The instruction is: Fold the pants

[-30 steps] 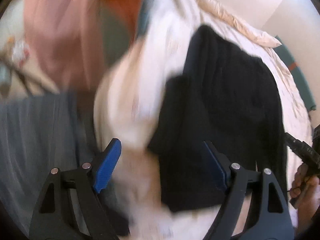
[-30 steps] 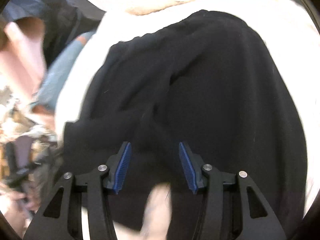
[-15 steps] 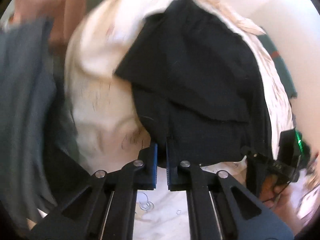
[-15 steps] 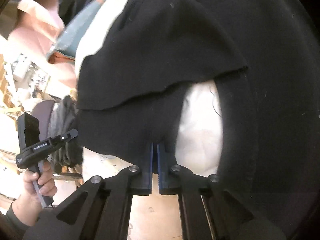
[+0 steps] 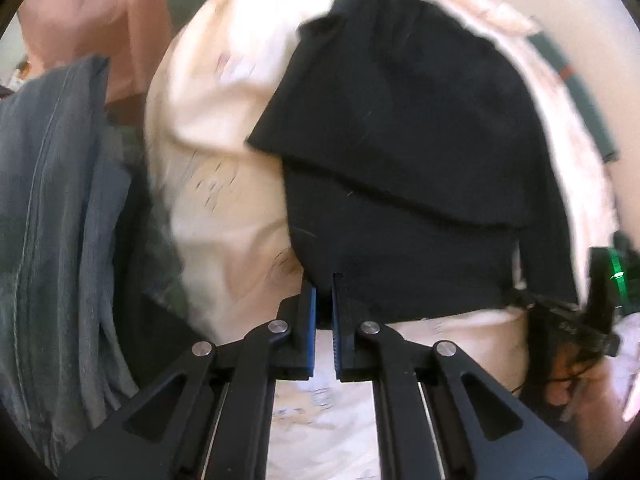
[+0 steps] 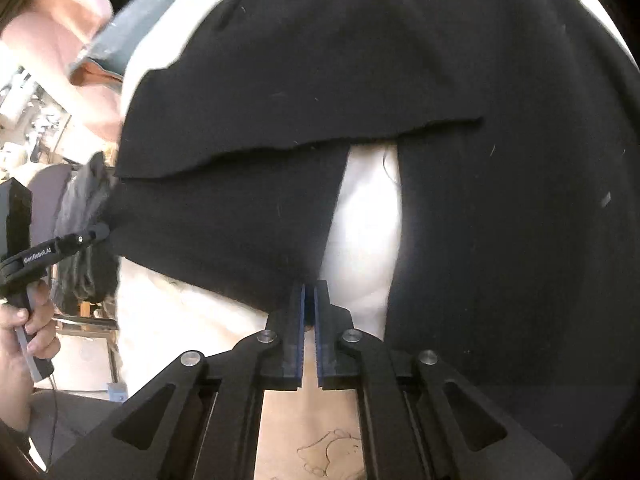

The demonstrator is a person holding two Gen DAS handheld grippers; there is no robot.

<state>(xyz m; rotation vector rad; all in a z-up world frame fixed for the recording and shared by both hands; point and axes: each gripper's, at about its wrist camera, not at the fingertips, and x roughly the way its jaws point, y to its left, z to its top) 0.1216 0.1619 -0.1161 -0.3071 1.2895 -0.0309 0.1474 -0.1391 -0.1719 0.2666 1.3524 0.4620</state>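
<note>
The black pants (image 5: 408, 184) lie spread on a bed (image 5: 224, 216) covered in pale, faintly printed bedding. One layer of cloth already lies folded over the rest, its raw edge running across the middle of the garment, so a first fold looks done. What is left, as I judge it, is at least one more fold: bringing the near hem up and over, then flattening.

The left gripper (image 5: 324, 300) has its jaws drawn nearly together and pinches the near edge of the pants by the left corner. The right gripper (image 6: 309, 304) is likewise almost closed, clamped on the near hem of one leg, just beside the gap where white bedding shows between the two legs. In the right view the left hand (image 6: 28, 320) holds its tool handle at the far left; in the left view the right hand (image 5: 576, 372) shows at the lower right, blurred.

Around the bed: grey cloth (image 5: 52, 220) piled on the left, something pink (image 5: 92, 20) beyond it, and a cluttered room past the edge. The legs are split rather than stacked, which may make the next fold uneven. Nothing appears to sit on the pants, though the far end is too dark to be sure.
</note>
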